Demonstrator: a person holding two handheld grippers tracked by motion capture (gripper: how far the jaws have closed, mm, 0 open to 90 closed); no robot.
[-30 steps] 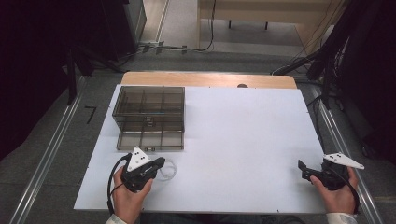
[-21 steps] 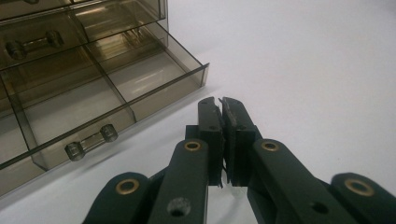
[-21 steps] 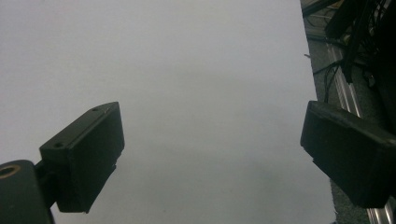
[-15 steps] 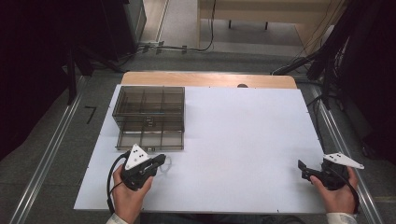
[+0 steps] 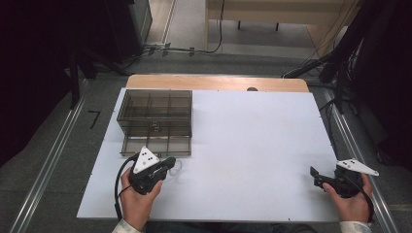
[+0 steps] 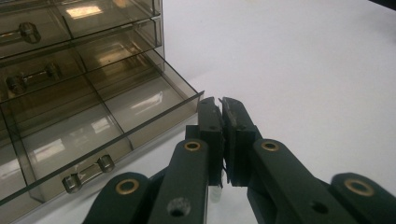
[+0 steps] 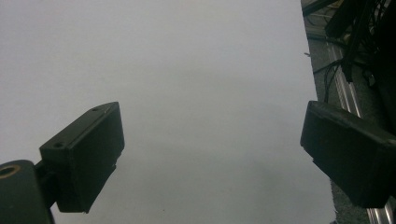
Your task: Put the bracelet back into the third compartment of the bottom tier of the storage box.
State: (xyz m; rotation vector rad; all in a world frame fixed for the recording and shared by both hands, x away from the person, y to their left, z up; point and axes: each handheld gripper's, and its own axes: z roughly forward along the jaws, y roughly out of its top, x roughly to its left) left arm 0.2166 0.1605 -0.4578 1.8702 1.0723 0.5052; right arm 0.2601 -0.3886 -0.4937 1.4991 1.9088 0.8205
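A smoky clear plastic drawer cabinet (image 5: 155, 109) stands at the back left of the white table (image 5: 252, 141). Its bottom drawer (image 6: 93, 126) is pulled out toward me, and its compartments look empty. My left gripper (image 5: 171, 162) lies just in front of that drawer's right corner, held by a hand. In the left gripper view its jaws (image 6: 222, 106) are shut, with the pads pressed together. A small pale bit (image 6: 215, 192) shows below the pads; I cannot tell what it is. My right gripper (image 5: 316, 174) rests at the front right, open (image 7: 210, 130), with nothing between its pads.
A bare wooden strip (image 5: 218, 82) runs along the table's far edge. Metal rails (image 5: 354, 145) flank the table on the floor. Cables and dark stands (image 5: 335, 63) crowd the back right. White table surface lies between the two grippers.
My left gripper has edged a little toward the open drawer's front corner. The right gripper has stayed where it was.
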